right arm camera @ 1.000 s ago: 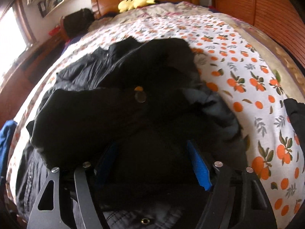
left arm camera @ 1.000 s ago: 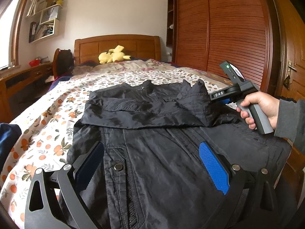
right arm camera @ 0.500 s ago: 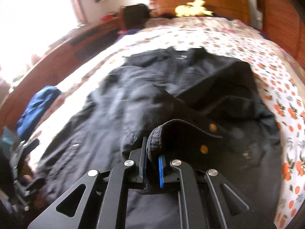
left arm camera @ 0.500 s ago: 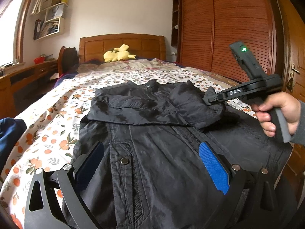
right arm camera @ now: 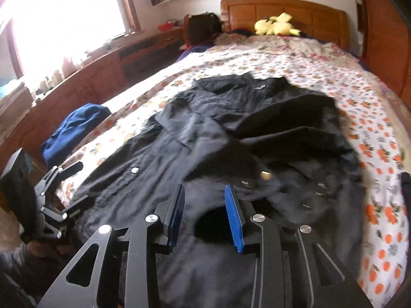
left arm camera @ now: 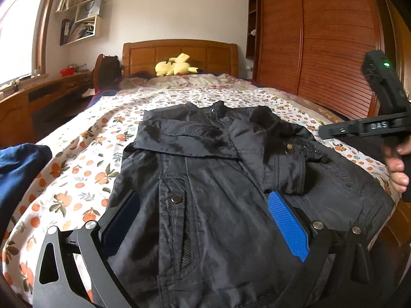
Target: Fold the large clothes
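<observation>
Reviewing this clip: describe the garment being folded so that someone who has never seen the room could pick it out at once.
Start at the bed with the orange-fruit print cover. The black jacket lies spread across its near end, sleeves folded over the chest. Unlike the bunched blue garment at the bed's left edge, it is black, with metal snap buttons.

A black jacket [right arm camera: 231, 138] lies spread on the bed [right arm camera: 334, 77], collar toward the headboard [right arm camera: 282, 7], both sleeves folded in over its front. The right gripper [right arm camera: 205, 215] hangs over the jacket's near part, blue pads parted with only cloth showing between them. The left gripper [right arm camera: 65, 184] sits at the bed's left edge, jaws apart, beside the hem. A blue garment [right arm camera: 74, 128] lies along that left edge. A yellow plush [right arm camera: 276, 24] rests by the headboard.
</observation>
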`<act>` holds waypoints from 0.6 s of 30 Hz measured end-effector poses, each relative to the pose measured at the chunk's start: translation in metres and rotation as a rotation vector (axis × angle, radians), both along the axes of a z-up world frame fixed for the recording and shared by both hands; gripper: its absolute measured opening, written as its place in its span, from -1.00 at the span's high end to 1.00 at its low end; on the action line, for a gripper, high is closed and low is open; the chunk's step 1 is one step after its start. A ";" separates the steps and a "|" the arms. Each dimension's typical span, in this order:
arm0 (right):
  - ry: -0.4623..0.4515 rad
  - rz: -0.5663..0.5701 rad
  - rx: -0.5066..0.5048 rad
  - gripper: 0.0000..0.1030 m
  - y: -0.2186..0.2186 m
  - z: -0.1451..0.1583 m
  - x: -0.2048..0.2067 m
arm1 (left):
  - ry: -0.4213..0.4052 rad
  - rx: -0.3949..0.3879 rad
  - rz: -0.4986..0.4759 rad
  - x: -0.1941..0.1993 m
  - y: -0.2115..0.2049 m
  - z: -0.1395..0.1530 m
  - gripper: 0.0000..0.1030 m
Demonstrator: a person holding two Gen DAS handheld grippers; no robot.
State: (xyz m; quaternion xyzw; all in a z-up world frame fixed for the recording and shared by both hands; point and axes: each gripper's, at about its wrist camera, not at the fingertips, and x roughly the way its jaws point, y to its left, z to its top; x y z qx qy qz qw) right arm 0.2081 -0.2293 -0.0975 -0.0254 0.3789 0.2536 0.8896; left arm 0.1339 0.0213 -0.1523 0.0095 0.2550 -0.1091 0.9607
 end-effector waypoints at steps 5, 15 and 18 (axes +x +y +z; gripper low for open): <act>-0.043 -0.063 -0.028 0.40 -0.037 0.002 -0.012 | 0.013 0.031 -0.028 0.006 -0.027 0.003 -0.95; -0.088 -0.160 -0.072 0.24 -0.094 -0.008 -0.031 | 0.056 0.101 -0.141 0.041 -0.103 0.004 -0.95; -0.077 -0.184 -0.076 0.22 -0.107 -0.016 -0.035 | 0.080 0.119 -0.169 0.055 -0.121 -0.001 -0.95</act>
